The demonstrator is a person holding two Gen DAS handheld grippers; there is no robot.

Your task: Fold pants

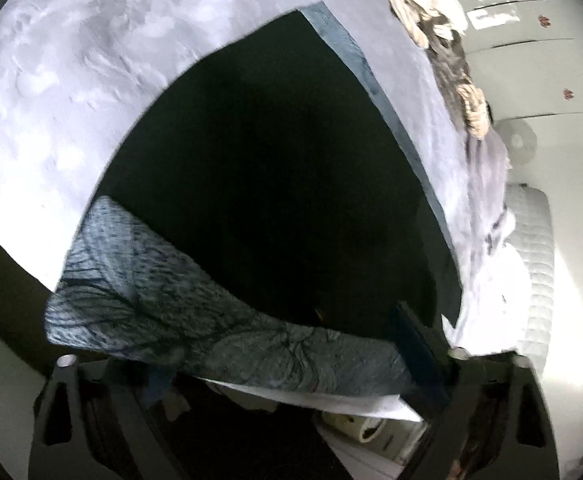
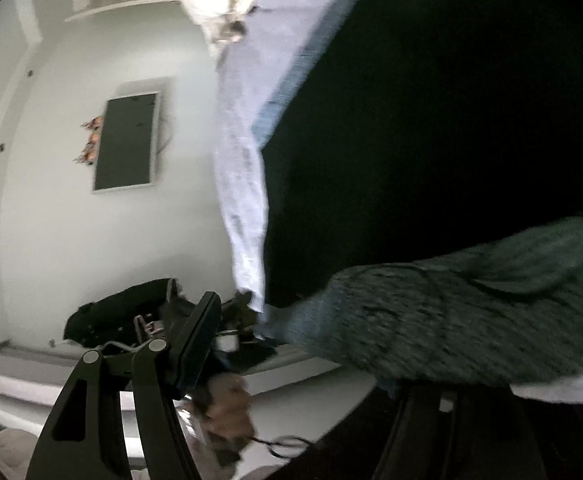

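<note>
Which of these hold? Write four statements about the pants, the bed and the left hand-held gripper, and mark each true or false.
1. The pants are dark and lie spread on a pale bedspread. True.
2. The waistband is bright red. False: it is a grey-blue ribbed band.
3. A pile of cream and grey clothes lies at the bed's far edge. True.
4. The left hand-held gripper has its fingers pressed together, well away from the pants. False: the fingers stand wide apart, and the waistband stretches across the gap between them.
</note>
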